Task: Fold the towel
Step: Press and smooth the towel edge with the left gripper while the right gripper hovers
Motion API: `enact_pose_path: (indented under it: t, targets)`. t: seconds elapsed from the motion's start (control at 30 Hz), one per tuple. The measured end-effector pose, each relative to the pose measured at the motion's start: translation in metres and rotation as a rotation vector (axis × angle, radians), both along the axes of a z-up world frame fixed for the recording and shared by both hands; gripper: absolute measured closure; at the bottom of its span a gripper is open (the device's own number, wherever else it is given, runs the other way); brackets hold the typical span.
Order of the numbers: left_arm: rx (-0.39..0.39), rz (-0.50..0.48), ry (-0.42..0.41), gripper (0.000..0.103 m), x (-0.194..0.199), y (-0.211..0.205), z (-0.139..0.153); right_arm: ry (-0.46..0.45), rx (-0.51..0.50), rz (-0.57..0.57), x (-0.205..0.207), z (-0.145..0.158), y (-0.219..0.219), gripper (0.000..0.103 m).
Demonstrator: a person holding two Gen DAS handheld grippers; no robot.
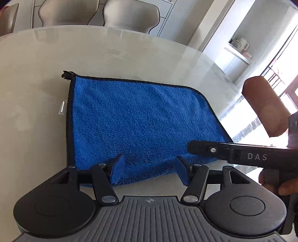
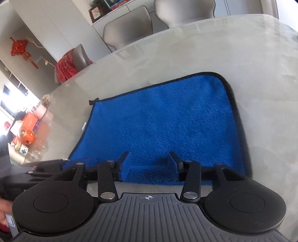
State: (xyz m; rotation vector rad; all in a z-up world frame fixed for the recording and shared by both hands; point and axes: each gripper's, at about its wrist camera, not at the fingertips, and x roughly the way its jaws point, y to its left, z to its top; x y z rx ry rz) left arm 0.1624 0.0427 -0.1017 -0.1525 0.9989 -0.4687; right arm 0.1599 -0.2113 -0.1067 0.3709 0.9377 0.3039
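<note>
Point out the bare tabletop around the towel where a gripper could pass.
Bare table runs between the towel's far hem and the chairs, and left of its tagged side edge. The right wrist view shows a free strip along its right hem. The near edge is crowded: left gripper and right gripper, both open.

Black jaws with blue pads (image 1: 117,170), silver screws, "DAS" lettering

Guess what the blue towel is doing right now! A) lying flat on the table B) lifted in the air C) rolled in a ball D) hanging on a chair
A: the blue towel lies spread flat on the table, with both open grippers at its near edge.
</note>
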Motion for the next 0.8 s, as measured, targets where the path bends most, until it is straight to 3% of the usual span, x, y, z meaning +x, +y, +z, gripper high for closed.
enact_pose_path:
  t: [0.23,0.3,0.4,0.5,0.57,0.7,0.8]
  targets:
    - [0.047,-0.001,-0.011,0.04,-0.011,0.019,0.004,0.028,-0.054,-0.111,-0.018,0.008,-0.054,0.065]
    - [0.051,0.009,-0.012,0.04,-0.013,0.021,0.007,0.017,-0.05,-0.143,-0.019,0.013,-0.065,0.057]
    - [0.041,0.02,-0.012,0.04,-0.009,0.018,0.011,0.004,0.054,-0.169,-0.011,0.012,-0.083,0.056]
    - [0.031,0.009,-0.019,0.04,-0.006,0.012,0.013,0.048,0.26,-0.206,0.004,-0.003,-0.103,0.056]
    - [0.028,-0.003,-0.022,0.04,-0.003,0.008,0.013,0.056,0.339,-0.224,0.014,-0.013,-0.112,0.056]
    - [0.029,-0.016,-0.025,0.04,0.001,0.001,0.015,0.059,0.324,-0.227,0.035,-0.02,-0.123,0.056]
    - [0.031,-0.014,-0.024,0.04,0.004,0.0,0.015,0.041,0.256,-0.188,0.049,-0.02,-0.125,0.057]
